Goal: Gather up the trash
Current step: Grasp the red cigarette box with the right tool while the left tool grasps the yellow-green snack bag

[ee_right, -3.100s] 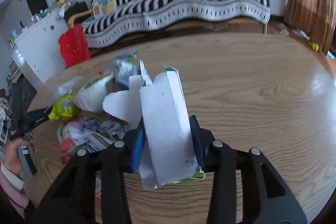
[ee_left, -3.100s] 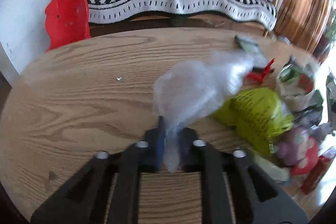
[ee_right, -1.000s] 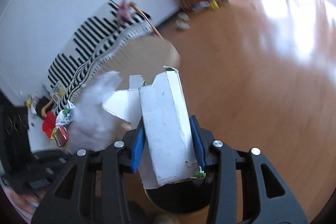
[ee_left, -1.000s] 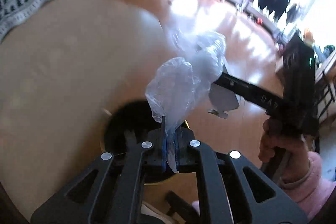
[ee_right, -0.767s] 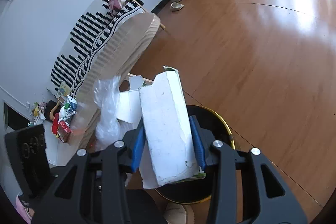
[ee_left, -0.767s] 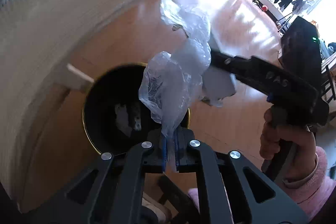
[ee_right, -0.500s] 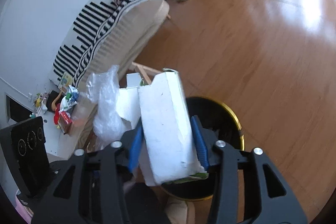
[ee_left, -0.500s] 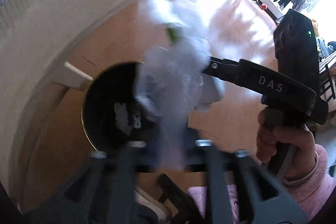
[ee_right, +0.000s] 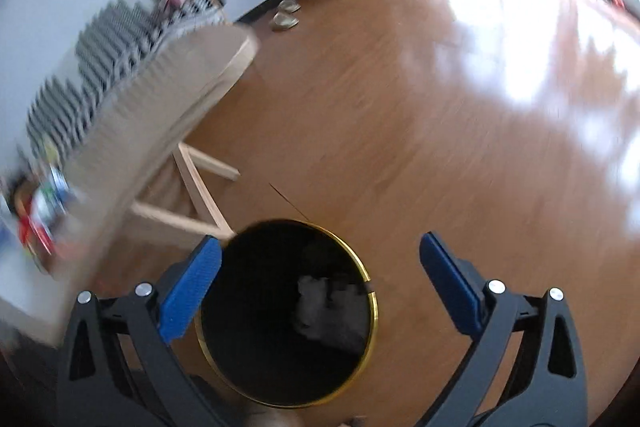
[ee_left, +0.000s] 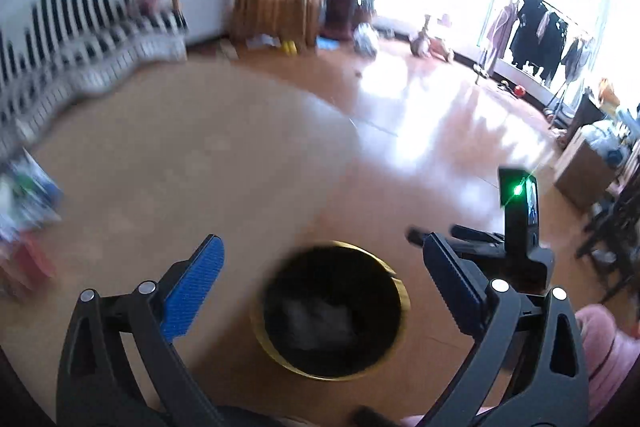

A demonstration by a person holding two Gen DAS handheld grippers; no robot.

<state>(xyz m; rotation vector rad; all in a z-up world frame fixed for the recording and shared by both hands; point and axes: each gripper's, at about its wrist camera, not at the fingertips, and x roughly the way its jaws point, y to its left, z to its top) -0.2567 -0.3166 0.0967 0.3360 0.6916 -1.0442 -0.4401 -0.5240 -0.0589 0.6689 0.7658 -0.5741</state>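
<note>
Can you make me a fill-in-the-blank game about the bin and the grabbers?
1. The round bin has a rim coloured ____.
2. Between the fingers of the left gripper there is ____.
3. The bin stands on the ____.
4. The pads on the right gripper are coloured ____.

Missing words: gold; nothing; floor; blue

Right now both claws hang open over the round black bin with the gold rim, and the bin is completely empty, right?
Not empty. In the right wrist view the black bin holds pale crumpled trash at its bottom. Both the left claw and right claw are opening, with nothing between them.
</note>
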